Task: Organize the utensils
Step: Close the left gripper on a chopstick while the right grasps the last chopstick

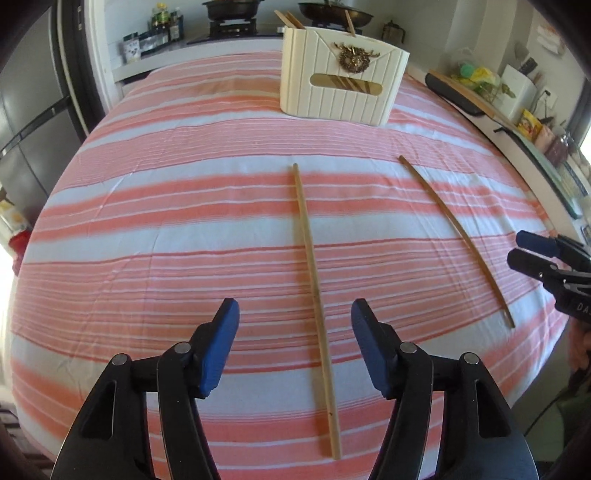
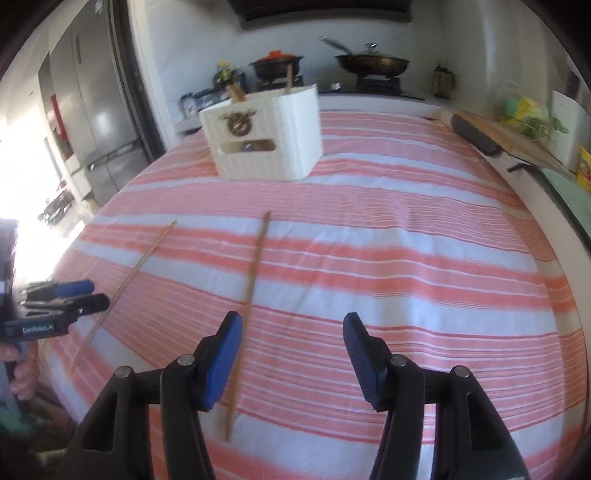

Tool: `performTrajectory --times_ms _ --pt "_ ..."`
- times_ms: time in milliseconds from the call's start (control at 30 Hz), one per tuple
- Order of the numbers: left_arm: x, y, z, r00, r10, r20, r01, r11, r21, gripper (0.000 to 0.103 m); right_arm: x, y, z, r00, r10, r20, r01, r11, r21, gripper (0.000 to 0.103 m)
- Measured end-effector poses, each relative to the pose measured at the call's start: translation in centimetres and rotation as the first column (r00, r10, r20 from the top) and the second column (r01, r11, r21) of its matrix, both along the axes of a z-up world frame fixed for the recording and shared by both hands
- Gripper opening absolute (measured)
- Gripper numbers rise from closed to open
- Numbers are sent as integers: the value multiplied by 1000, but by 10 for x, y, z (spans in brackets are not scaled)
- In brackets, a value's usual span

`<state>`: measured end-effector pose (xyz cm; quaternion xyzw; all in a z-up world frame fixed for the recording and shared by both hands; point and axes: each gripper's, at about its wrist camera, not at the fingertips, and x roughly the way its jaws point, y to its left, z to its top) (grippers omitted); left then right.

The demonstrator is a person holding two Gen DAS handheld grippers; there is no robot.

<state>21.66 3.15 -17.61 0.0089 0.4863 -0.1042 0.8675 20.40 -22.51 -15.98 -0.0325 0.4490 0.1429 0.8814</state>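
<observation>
Two wooden chopsticks lie on the pink-and-white striped cloth. One chopstick runs lengthwise through the gap of my left gripper, which is open, its blue pads clear of the stick. The other chopstick lies further right, near my right gripper. In the right wrist view that second chopstick passes just beside the left finger of my open right gripper, with nothing between the pads. The first chopstick lies by my left gripper. A white ribbed holder stands at the far side, with several chopsticks sticking out.
Behind the table is a stove with a dark pot and a wok. A fridge stands at the left. Along the right edge runs a counter with a wooden board and packets. A hand holds the left gripper.
</observation>
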Motion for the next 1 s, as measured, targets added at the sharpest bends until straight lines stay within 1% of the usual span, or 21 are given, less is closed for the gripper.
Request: performTrajectory --times_ms 67,167,267,300,367,400,467,500,533,567,600,633,733,767,833,900,1000 --pt "10 -3 -1 999 -42 -20 43 998 34 65 10 16 -7 993 57 -100 -65 995 -71 58" --pt "26 -7 -4 996 -84 -28 86 992 95 65 25 25 -21 979 73 -189 -97 988 -122 58" --pt "48 -8 -9 994 -96 -58 102 988 112 65 44 32 -28 967 87 -238 -122 983 -136 58" --pt "57 -9 -11 993 -96 -74 103 989 109 65 51 35 -28 968 86 -234 -121 982 -142 58" --pt "72 -11 -12 992 -96 -83 104 990 100 65 70 41 -29 967 79 -243 -117 982 -146 58" --pt "79 -13 -12 991 -98 -93 108 989 103 65 80 45 -28 968 71 -241 -108 984 -144 57" --pt "91 -17 -12 989 -105 -107 116 987 107 62 101 53 -27 971 54 -234 -91 985 -149 48" --pt "97 -18 -12 988 -107 -114 120 987 106 57 112 57 -27 972 43 -229 -80 985 -150 44" --pt "101 -18 -11 988 -104 -115 116 988 102 47 121 62 -27 973 35 -227 -71 986 -151 37" --pt "104 -19 -11 989 -98 -113 109 989 96 40 130 66 -26 974 29 -226 -64 986 -153 25" --pt "106 -21 -10 989 -99 -111 109 990 85 19 137 70 -26 974 24 -227 -60 986 -156 19" --pt "108 -22 -10 989 -101 -110 110 991 73 7 143 74 -26 974 18 -226 -55 986 -159 8" --pt "108 -19 -9 993 -79 -86 83 995 51 4 152 76 -25 976 -4 -216 -29 988 -149 6" --pt "105 -16 -7 995 -67 -75 70 997 42 4 151 73 -22 978 -13 -210 -14 991 -130 6" --pt "96 -8 6 998 -49 -27 49 999 7 4 143 65 -10 984 -24 -174 14 998 -58 6" --pt "82 -1 25 999 -40 37 41 999 -20 4 127 57 11 994 -15 -106 15 1000 1 6" --pt "53 7 61 987 -50 153 60 996 -62 4 94 45 52 1000 4 23 -5 998 63 6"
